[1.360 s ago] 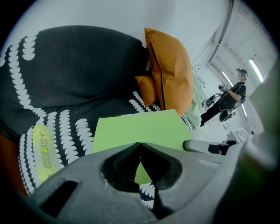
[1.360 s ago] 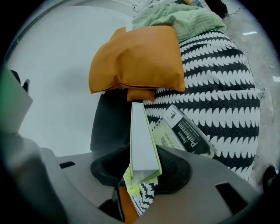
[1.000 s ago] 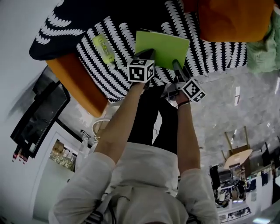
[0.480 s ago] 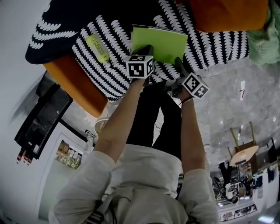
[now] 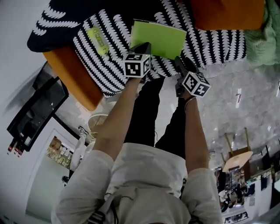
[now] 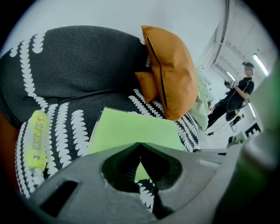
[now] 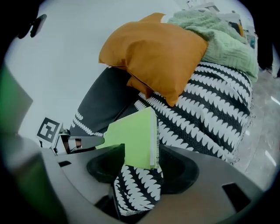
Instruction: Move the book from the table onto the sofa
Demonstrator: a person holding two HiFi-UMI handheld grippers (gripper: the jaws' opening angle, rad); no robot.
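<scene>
book (image 5: 162, 37): light, floppy, grip deep past its edge | your left gripper (image 6: 139, 144): jaws together, empty | your right gripper (image 7: 140, 151): jaws just opening, straddling book corner

In the left gripper view the left gripper (image 6: 139, 144) covers the near edge of the green book (image 6: 131, 129). The head view's top edge cuts off the orange cushion (image 5: 227, 13), its right edge the green blanket (image 5: 263, 41). Print on the yellow object (image 5: 98, 40) is too small to read.
</scene>
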